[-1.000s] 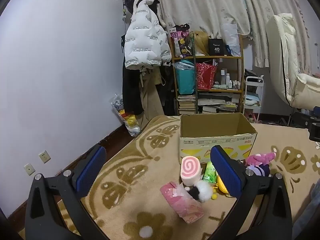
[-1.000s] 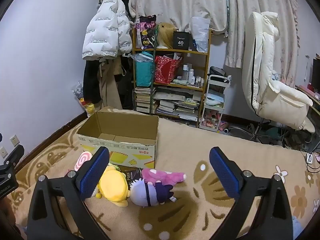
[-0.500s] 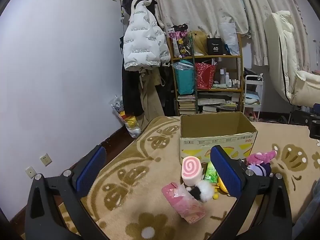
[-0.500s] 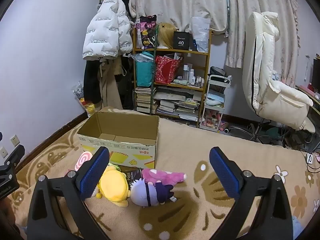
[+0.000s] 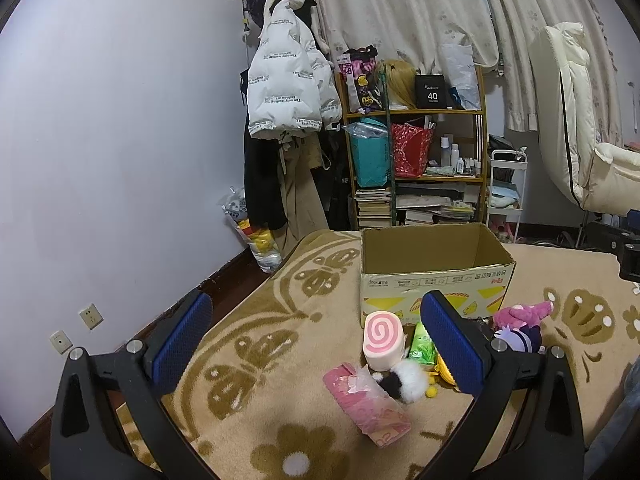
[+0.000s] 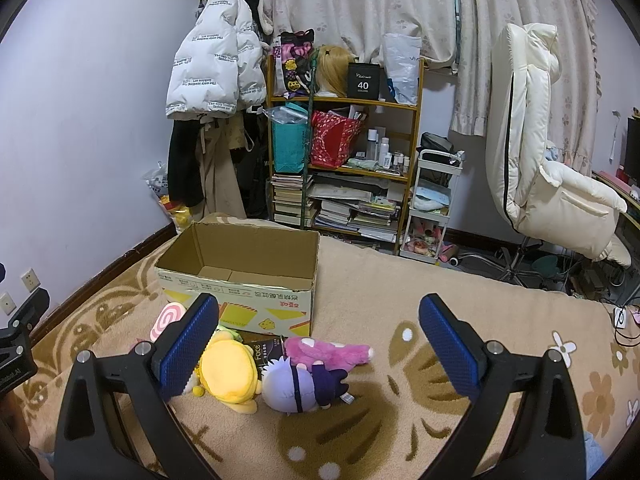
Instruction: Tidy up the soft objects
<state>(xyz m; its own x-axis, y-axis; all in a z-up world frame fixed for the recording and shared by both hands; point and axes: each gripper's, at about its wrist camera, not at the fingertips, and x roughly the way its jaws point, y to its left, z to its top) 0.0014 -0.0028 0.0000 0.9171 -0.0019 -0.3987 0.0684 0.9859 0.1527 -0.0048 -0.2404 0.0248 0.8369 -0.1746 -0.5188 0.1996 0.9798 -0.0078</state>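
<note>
An open empty cardboard box [image 5: 436,280] [image 6: 240,280] stands on the patterned rug. In front of it lie a pink swirl-roll plush [image 5: 382,340] [image 6: 166,316], a pink tissue pack [image 5: 366,406], a black-and-white plush [image 5: 404,380], a green packet [image 5: 424,346], a yellow plush [image 6: 228,372], a purple-and-white doll [image 6: 300,386] [image 5: 518,338] and a pink plush [image 6: 324,352] [image 5: 522,314]. My left gripper [image 5: 316,344] is open and empty, above the rug left of the pile. My right gripper [image 6: 318,348] is open and empty, above the plushes.
A cluttered shelf [image 6: 344,168] with books and bags stands behind the box. Coats [image 5: 288,92] hang at the wall. A white chair [image 6: 544,168] stands at the right with a small cart [image 6: 434,208] beside it. A dark packet [image 6: 264,352] lies among the plushes.
The left wrist view has tilted slightly; the toys sit a little lower right in it. The right gripper has hardly moved. Both stay open.
</note>
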